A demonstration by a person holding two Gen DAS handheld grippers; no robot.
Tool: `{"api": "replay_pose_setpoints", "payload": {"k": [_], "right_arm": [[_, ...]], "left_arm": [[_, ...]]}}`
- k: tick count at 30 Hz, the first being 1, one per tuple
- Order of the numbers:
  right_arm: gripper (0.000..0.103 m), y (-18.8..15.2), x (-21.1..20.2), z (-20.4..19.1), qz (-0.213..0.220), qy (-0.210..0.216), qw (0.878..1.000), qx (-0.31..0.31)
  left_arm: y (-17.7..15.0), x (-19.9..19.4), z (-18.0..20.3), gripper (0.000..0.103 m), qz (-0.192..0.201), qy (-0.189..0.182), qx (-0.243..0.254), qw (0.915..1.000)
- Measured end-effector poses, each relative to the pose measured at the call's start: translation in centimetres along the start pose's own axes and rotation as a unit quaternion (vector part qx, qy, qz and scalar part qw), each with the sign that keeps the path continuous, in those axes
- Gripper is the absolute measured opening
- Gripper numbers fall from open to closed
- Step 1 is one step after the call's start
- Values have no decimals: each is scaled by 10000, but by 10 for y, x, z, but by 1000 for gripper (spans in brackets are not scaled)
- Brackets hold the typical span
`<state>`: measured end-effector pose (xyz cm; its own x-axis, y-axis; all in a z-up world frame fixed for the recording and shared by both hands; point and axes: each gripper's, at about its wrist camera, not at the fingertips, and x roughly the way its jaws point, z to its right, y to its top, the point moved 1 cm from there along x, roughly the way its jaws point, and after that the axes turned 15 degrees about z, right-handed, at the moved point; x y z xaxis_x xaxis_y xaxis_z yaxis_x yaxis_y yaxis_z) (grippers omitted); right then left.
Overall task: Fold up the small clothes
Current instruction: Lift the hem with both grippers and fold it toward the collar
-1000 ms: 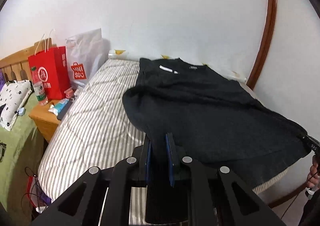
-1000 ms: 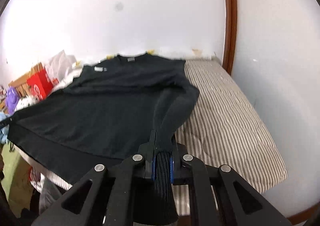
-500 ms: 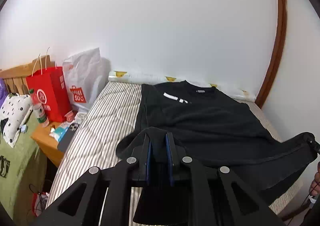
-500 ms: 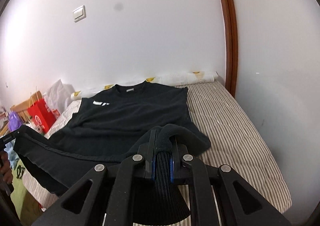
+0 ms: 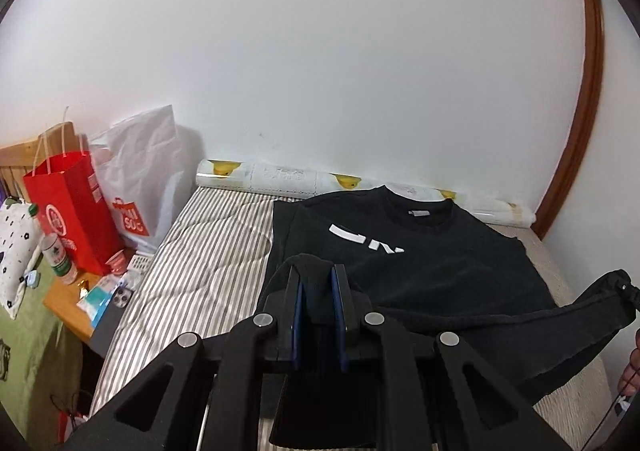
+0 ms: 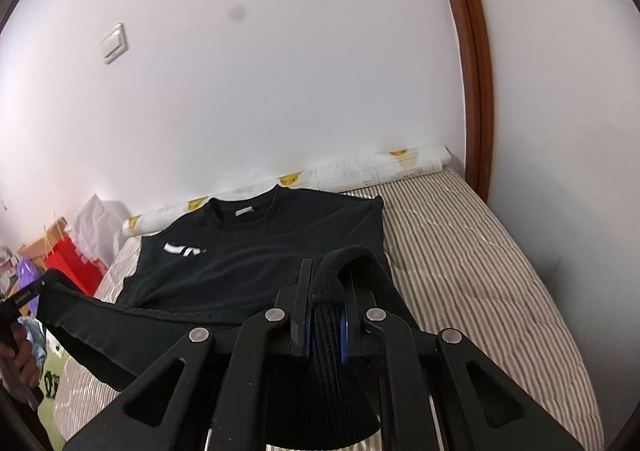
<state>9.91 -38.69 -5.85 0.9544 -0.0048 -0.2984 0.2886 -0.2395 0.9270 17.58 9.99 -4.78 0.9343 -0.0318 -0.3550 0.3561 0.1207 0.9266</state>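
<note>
sweater hem pinched by both tilted-down grippers, left gripper and right gripper

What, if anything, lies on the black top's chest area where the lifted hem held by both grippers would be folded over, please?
Nothing visible does. The left gripper and right gripper are shut on the black top, and its chest lies bare on the striped mattress.

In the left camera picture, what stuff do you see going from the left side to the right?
Spotted pillow → water bottle → red paper bag → white shopping bag → striped mattress → black sweatshirt → brown door frame.
</note>
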Motion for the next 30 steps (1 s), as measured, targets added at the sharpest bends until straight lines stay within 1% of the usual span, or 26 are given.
{"api": "replay_pose_setpoints", "payload": {"k": [7,13,21,26,30], "right_arm": [[9,9,68,3,-166,12,9998,88],[9,19,121,2,-206,53,9997,101],[9,23,186,4,-284,19,9994,201],[10,10,227,7,-484,-120,9984,279],[10,-10,256,6,-784,-437,9960,38]], "left_arm": [[5,61,1,13,-164,79,-65,9998],[8,116,-3,13,-321,78,-195,9993],[9,183,-1,13,-408,145,-53,9990],[-5,219,-3,13,-625,233,-30,9978],[-20,237,3,14,-755,362,190,9963]]}}
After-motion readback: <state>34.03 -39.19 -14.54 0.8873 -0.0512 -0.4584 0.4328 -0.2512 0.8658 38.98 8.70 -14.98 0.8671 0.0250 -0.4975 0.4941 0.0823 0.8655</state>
